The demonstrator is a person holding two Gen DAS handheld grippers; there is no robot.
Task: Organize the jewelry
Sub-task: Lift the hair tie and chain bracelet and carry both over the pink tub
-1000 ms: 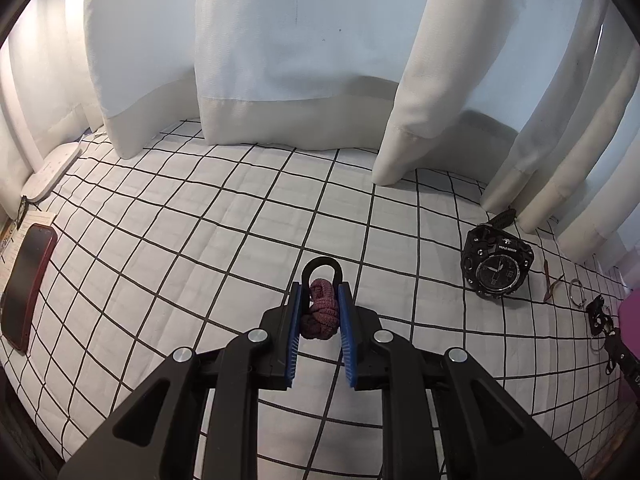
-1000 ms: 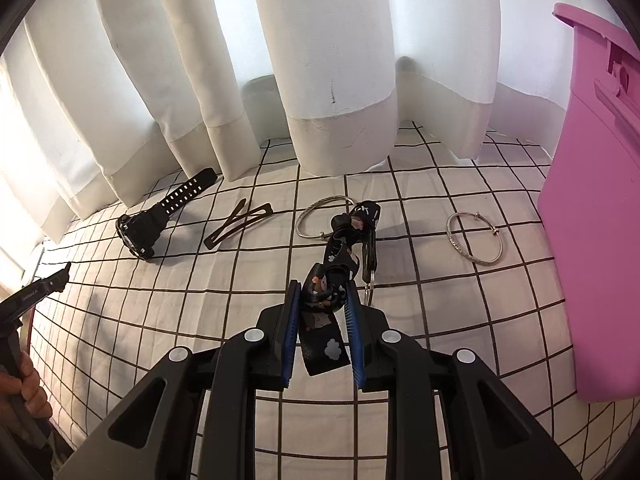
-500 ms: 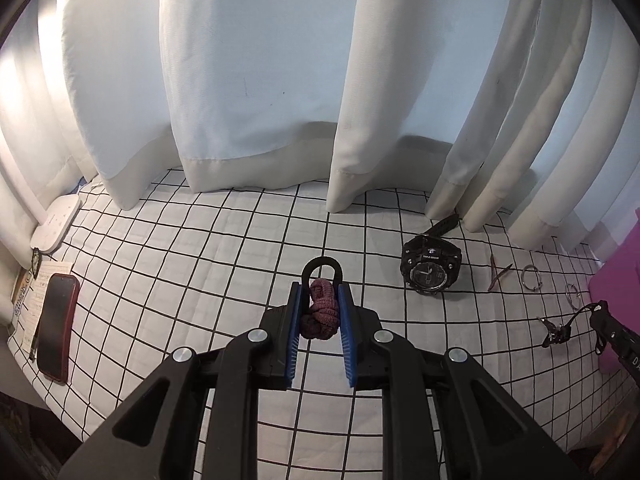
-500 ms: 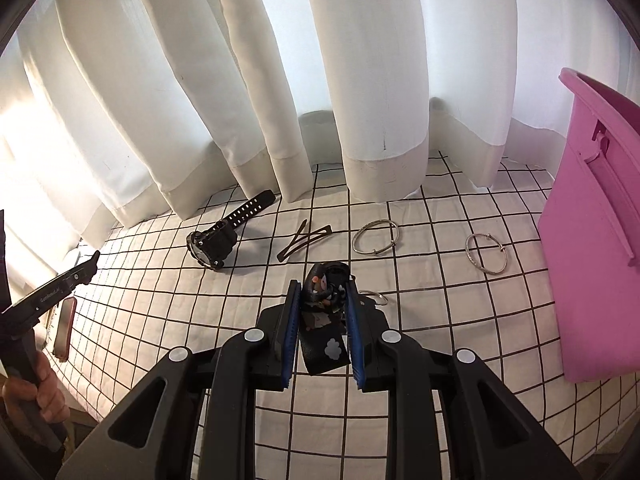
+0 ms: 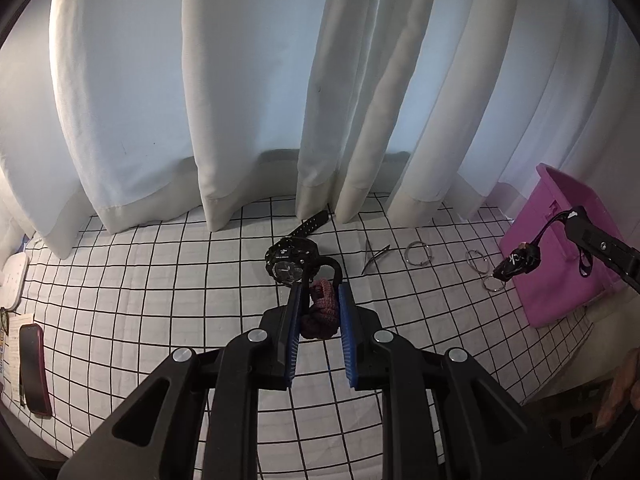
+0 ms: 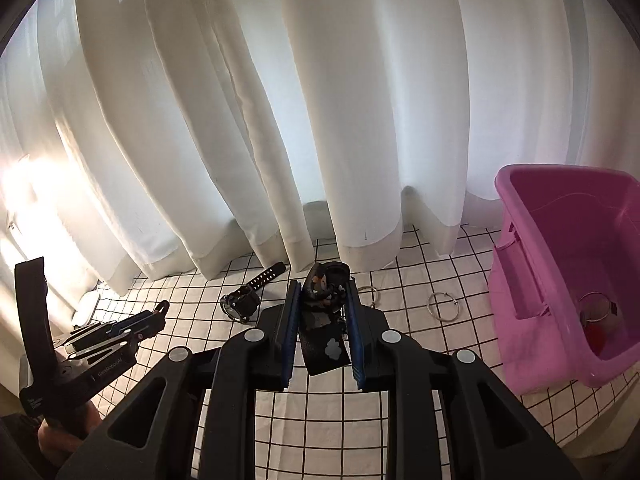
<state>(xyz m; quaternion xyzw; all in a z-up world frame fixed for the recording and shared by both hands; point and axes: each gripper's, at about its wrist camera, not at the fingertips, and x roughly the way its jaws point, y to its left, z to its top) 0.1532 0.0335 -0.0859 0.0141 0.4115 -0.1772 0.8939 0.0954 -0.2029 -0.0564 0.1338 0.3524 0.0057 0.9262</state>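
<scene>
My left gripper (image 5: 319, 292) is shut on a dark red braided bracelet (image 5: 320, 312) with a black loop, held above the checked bed. My right gripper (image 6: 322, 288) is shut on a black strap keychain (image 6: 324, 316) with a small charm, also lifted. It shows in the left wrist view (image 5: 516, 262) near the pink bin (image 5: 560, 252). The pink bin (image 6: 560, 280) stands open at the right, with a ring item (image 6: 598, 312) inside. A black watch (image 5: 292, 260), a hair clip (image 5: 374, 258) and silver rings (image 5: 418, 254) lie on the bed.
White curtains (image 5: 280, 100) hang along the back of the bed. A red phone (image 5: 34, 368) and a white device (image 5: 14, 276) lie at the left edge. The left gripper (image 6: 120, 332) shows at the left in the right wrist view.
Both grippers have risen and pulled back from the bed with their items held. The right one has swung toward the pink bin, whose inside now shows.
</scene>
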